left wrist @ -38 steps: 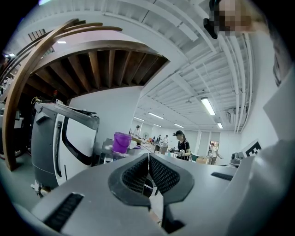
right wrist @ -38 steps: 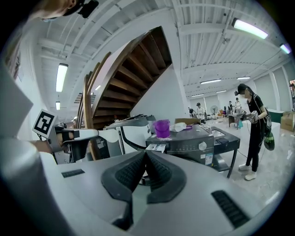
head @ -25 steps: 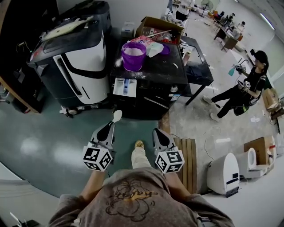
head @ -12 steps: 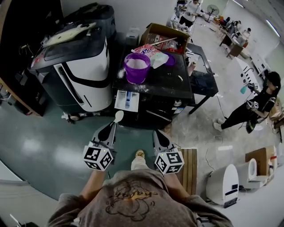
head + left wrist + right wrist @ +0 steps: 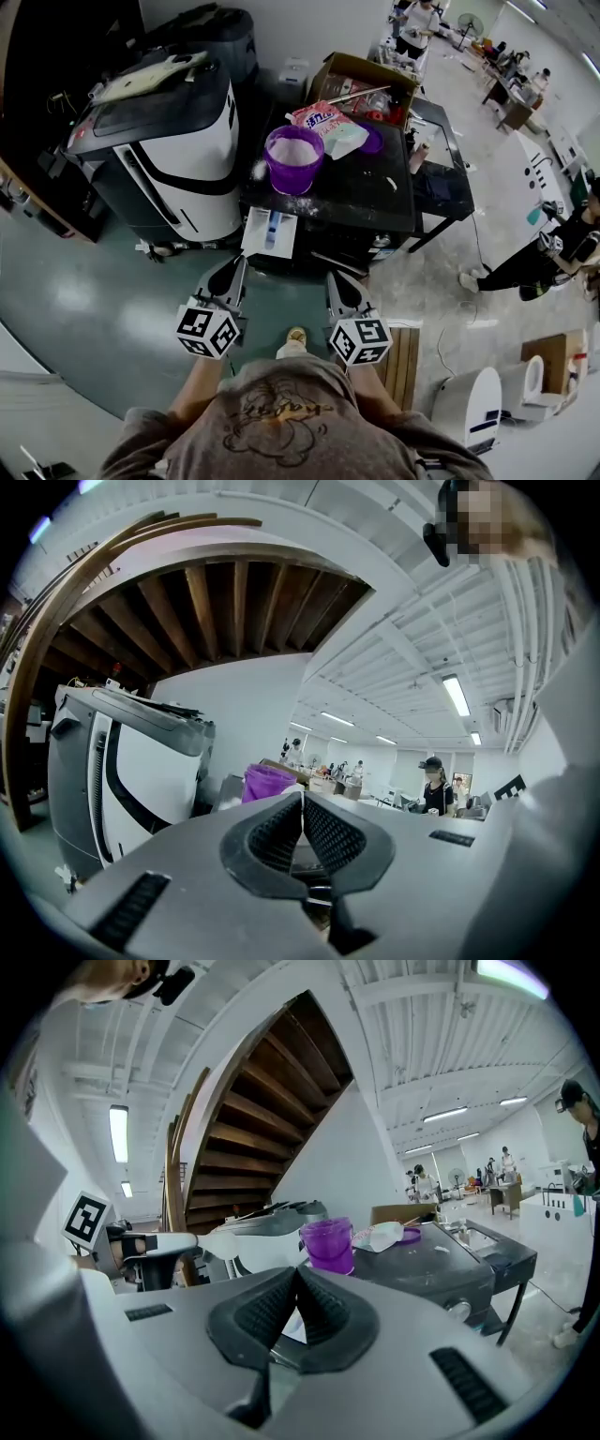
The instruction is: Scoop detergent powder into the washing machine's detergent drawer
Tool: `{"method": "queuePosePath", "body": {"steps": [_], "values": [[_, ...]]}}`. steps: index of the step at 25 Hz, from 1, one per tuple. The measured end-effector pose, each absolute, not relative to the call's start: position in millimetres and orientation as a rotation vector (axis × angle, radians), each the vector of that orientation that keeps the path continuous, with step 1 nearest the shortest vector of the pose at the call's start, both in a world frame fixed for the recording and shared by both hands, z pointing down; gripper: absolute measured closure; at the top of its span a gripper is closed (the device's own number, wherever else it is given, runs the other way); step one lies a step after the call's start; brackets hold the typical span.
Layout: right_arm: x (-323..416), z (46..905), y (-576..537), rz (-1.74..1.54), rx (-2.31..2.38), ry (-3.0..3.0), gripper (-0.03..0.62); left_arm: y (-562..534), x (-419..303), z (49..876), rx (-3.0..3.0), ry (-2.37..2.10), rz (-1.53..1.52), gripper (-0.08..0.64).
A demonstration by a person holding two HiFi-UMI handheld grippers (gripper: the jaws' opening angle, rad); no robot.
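Note:
A purple bucket (image 5: 293, 157) of white powder stands on the black washing machine (image 5: 356, 197). A detergent bag (image 5: 324, 122) and a purple lid (image 5: 372, 140) lie behind it. The white detergent drawer (image 5: 270, 232) is pulled out at the machine's front. My left gripper (image 5: 239, 266) is shut on a white spoon (image 5: 202, 1242), whose bowl reaches the drawer's near left corner and blends with it in the head view. My right gripper (image 5: 336, 279) is shut and empty, a little short of the machine's front. The bucket (image 5: 328, 1243) shows above the right jaws.
A big white-and-black machine (image 5: 159, 141) stands left of the washer. A cardboard box (image 5: 362, 73) and a black table (image 5: 441, 150) are behind and to the right. A wooden pallet (image 5: 405, 349) and a white appliance (image 5: 469, 405) sit on the floor at right. A person (image 5: 548, 258) stands far right.
The washing machine and its drawer have come nearer to both grippers. The spoon's bowl, before over the green floor, now reaches the drawer's near edge.

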State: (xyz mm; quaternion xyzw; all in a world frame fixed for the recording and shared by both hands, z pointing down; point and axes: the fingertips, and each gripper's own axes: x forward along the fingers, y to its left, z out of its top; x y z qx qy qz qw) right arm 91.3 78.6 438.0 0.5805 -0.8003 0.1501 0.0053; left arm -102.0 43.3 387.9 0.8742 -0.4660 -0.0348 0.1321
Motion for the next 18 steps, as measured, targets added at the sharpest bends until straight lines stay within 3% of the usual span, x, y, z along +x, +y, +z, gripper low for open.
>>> {"method": "queuePosePath", "body": {"steps": [18], "values": [[133.6, 447.1, -30.5, 0.476, 1.714, -2.573, 0.592, -45.4, -74.5, 387.5, 2.460, -1.488, -0.146, 0.537]]}}
